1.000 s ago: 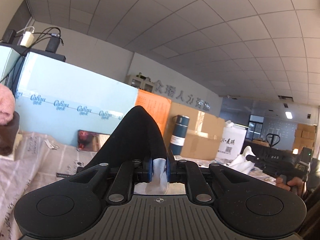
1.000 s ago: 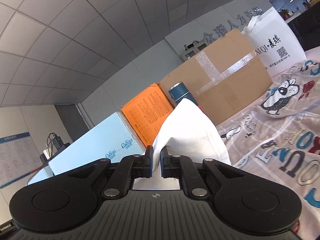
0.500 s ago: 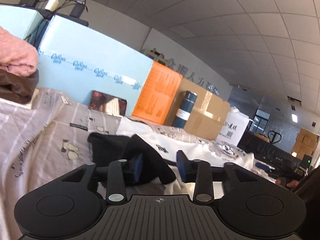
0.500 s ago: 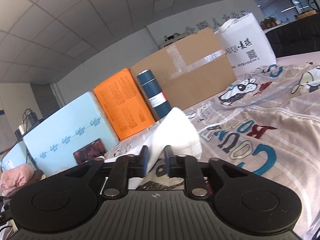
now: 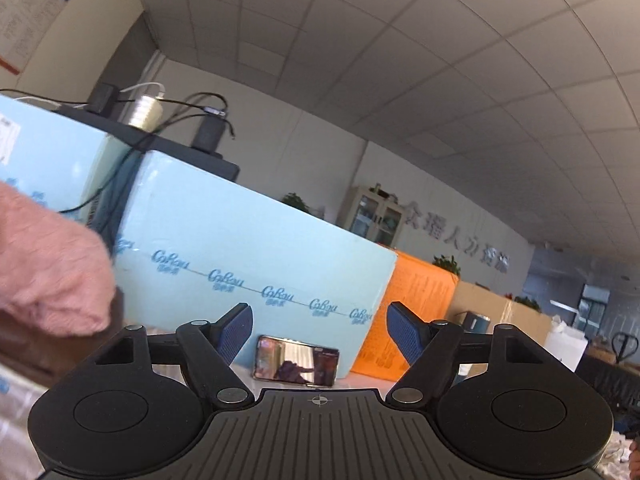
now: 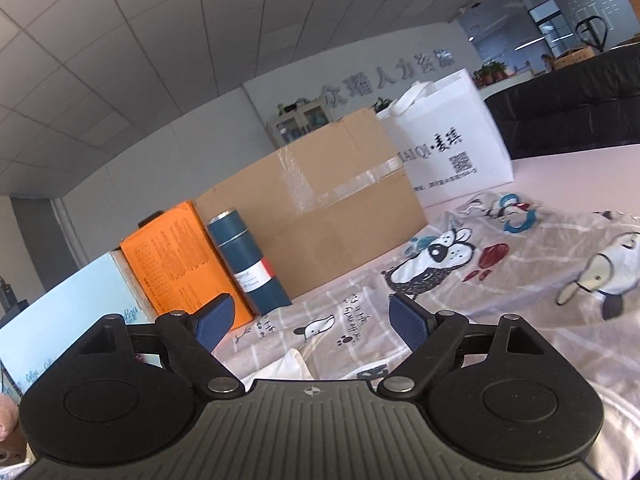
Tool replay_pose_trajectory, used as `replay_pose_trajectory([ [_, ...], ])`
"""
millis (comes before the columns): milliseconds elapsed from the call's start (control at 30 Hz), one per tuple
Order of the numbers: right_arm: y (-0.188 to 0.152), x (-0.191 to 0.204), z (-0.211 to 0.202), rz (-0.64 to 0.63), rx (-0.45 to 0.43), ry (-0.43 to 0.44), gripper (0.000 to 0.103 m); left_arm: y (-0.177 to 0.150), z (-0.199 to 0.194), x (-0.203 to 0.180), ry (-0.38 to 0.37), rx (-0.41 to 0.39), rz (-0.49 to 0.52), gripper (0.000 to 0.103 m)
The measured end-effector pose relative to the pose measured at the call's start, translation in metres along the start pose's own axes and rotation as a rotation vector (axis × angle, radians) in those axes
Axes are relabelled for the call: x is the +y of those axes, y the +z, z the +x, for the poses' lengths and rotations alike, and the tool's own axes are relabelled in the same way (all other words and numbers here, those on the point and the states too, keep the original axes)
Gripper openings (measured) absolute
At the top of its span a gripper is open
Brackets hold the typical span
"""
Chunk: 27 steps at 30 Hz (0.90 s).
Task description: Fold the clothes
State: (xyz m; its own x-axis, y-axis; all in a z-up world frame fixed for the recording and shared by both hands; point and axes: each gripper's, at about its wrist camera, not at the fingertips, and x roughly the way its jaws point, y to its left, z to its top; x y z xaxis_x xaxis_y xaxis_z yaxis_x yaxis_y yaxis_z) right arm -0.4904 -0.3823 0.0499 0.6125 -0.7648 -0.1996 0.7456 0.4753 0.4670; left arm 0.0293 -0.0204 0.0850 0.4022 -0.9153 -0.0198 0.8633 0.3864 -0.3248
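You are holding both tongs wide apart and empty: the left tongs [image 5: 320, 330] are pointing up at the blue foam board [image 5: 256, 272], and the right tongs [image 6: 310, 320] are looking over the printed sheet [image 6: 500, 280] that is covering the counter.

The garment is hardly showing. Only a white corner of cloth [image 6: 290, 366] is peeking out just above the body of the right tool, low in the middle of the right view. In the left view you are seeing no garment at all.

So the risk, I think, is that you are reaching down blind. You could be pinching the printed sheet together with the cloth, or catching only one layer, and the fold would be coming out crooked.

The left view alone is showing the phone [image 5: 296, 366] leaning on the foam board and a pink fluffy cloth [image 5: 48, 268] at the left edge. The right view alone is showing the blue flask [image 6: 248, 260], the cardboard box [image 6: 320, 216] and the white bag [image 6: 452, 140] clearly.
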Motion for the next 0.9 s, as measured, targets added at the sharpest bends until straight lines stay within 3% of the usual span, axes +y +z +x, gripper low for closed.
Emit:
replay_pose_trajectory([
  [67,0.01,-0.001,0.034,-0.022,0.085,0.027,0.085,0.005,0.04,-0.01,-0.02,0.066,0.059,0.076],
  [167,0.011,-0.006,0.09,-0.019,0.233,0.028,0.085,-0.005,0.109,-0.018,-0.086,0.234,0.115,0.076],
  [267,0.003,-0.012,0.139,-0.01,0.355,0.057,0.085,-0.032,0.166,-0.017,-0.123,0.392,0.096,0.075],
  [433,-0.02,-0.011,0.198,-0.01,0.477,0.086,0.085,-0.091,0.235,-0.019,-0.127,0.628,0.107,0.075],
  [533,-0.03,0.001,0.212,-0.085,0.492,0.066,0.085,-0.116,0.254,-0.024,-0.152,0.71,0.121,0.073],
  [567,-0.033,0.005,0.213,-0.113,0.488,0.073,0.085,-0.122,0.257,-0.027,-0.155,0.712,0.143,0.072],
  [633,-0.035,0.008,0.216,-0.12,0.49,0.097,0.08,-0.126,0.254,-0.038,-0.16,0.689,0.209,0.056],
  [667,-0.037,0.009,0.216,-0.125,0.493,0.106,0.072,-0.127,0.252,-0.044,-0.165,0.681,0.241,0.029],
  [700,-0.039,0.012,0.214,-0.147,0.495,0.115,0.066,-0.128,0.249,-0.049,-0.17,0.672,0.272,0.014],
  [733,-0.041,0.015,0.212,-0.172,0.497,0.125,0.049,-0.128,0.244,-0.056,-0.18,0.66,0.324,0.01],
  [767,-0.043,0.018,0.21,-0.197,0.498,0.134,0.039,-0.129,0.238,-0.063,-0.186,0.652,0.385,0.003],
  [833,-0.047,0.024,0.206,-0.235,0.506,0.167,0.026,-0.132,0.225,-0.075,-0.183,0.623,0.504,0.001],
  [900,-0.047,0.031,0.202,-0.275,0.484,0.159,0.017,-0.127,0.211,-0.087,-0.137,0.538,0.61,0.001],
])
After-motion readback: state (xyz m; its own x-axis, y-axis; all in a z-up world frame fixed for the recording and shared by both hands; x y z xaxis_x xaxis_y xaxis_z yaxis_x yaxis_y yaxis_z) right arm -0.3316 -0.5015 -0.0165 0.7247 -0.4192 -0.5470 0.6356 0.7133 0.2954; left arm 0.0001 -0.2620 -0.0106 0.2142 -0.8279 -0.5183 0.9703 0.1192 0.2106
